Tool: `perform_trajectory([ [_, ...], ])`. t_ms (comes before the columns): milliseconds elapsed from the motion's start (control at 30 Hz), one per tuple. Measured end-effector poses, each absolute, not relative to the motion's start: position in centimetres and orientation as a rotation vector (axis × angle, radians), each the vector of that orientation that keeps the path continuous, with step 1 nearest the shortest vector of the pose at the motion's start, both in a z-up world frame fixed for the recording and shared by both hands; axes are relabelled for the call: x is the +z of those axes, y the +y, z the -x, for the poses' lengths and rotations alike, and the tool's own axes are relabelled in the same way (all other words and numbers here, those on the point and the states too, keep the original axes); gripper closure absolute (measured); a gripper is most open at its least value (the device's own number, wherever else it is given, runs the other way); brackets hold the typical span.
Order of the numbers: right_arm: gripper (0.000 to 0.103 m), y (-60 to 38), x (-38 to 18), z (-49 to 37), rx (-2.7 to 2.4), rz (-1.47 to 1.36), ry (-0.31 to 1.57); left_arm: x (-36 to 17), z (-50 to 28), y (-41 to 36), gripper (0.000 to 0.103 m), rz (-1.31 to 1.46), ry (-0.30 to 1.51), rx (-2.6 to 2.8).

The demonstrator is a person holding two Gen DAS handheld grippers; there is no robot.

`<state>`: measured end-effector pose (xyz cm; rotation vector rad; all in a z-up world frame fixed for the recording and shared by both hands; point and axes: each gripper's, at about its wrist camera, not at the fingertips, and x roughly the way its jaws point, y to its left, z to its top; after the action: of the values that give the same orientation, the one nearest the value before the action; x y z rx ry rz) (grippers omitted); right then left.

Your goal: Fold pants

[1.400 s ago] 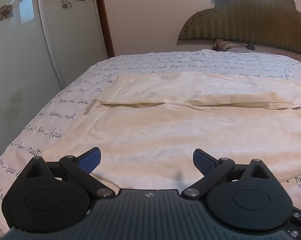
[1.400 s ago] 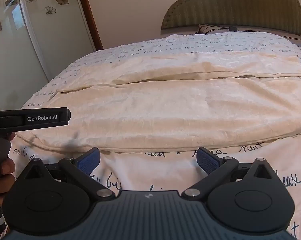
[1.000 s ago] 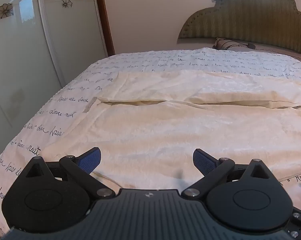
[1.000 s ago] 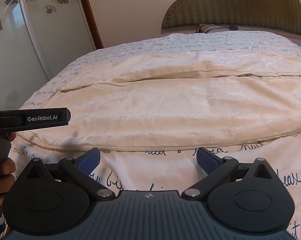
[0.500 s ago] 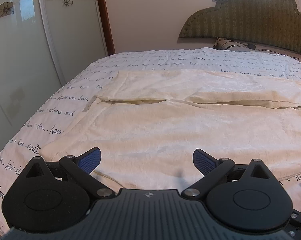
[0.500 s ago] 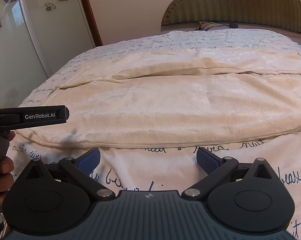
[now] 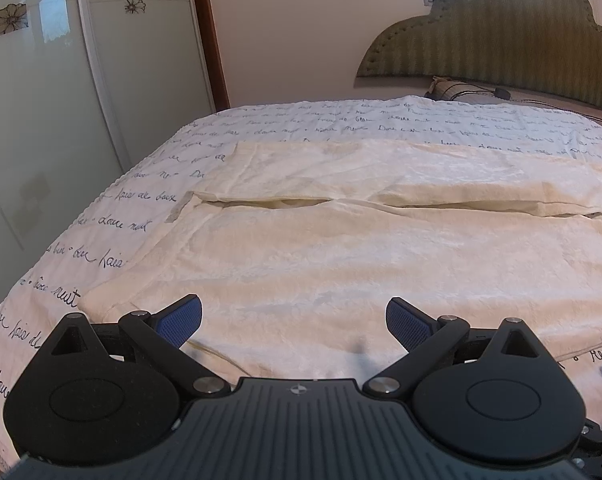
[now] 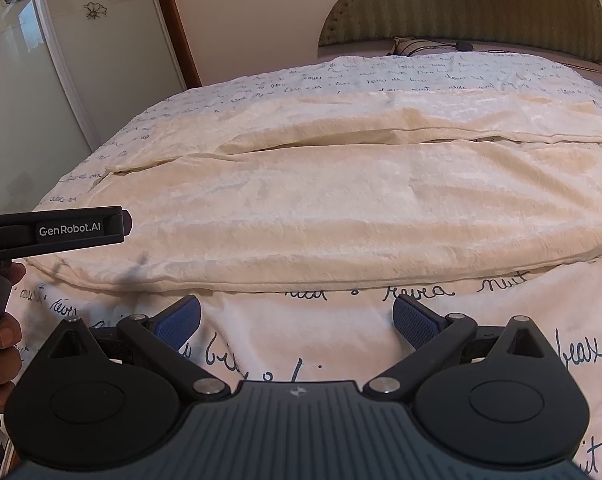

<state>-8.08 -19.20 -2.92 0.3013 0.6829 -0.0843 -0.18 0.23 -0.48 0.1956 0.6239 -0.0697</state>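
Note:
Cream pants [image 7: 341,248] lie flat across the bed, their two legs side by side with a dark slit between them. The same pants [image 8: 341,208] fill the middle of the right wrist view. My left gripper [image 7: 293,322] hangs open just over the near leg's edge, holding nothing. My right gripper [image 8: 297,320] is open too, above the bedcover a little short of the pants' near hem. At the left edge of the right wrist view, the left gripper's body [image 8: 53,230] shows side-on, with a hand [image 8: 1,344] around its handle.
The bed carries a white cover [image 7: 301,120] printed with handwriting. A green padded headboard [image 7: 501,40] and a pillow [image 7: 461,90] stand at the far end. A wardrobe with flowered glass doors [image 7: 41,100] runs along the left side.
Both grippers have drifted slightly, so the pants sit a bit further forward in each view. Both jaws stay open, and the pants have not moved.

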Motion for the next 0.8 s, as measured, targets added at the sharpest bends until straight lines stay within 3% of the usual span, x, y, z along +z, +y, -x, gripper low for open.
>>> perform_trajectory([
  [800, 0.0, -19.09, -3.25, 8.11, -0.084, -0.302, 0.689, -0.34, 0.6, 0.44, 0.003, -0.183, 0.601, -0.085],
])
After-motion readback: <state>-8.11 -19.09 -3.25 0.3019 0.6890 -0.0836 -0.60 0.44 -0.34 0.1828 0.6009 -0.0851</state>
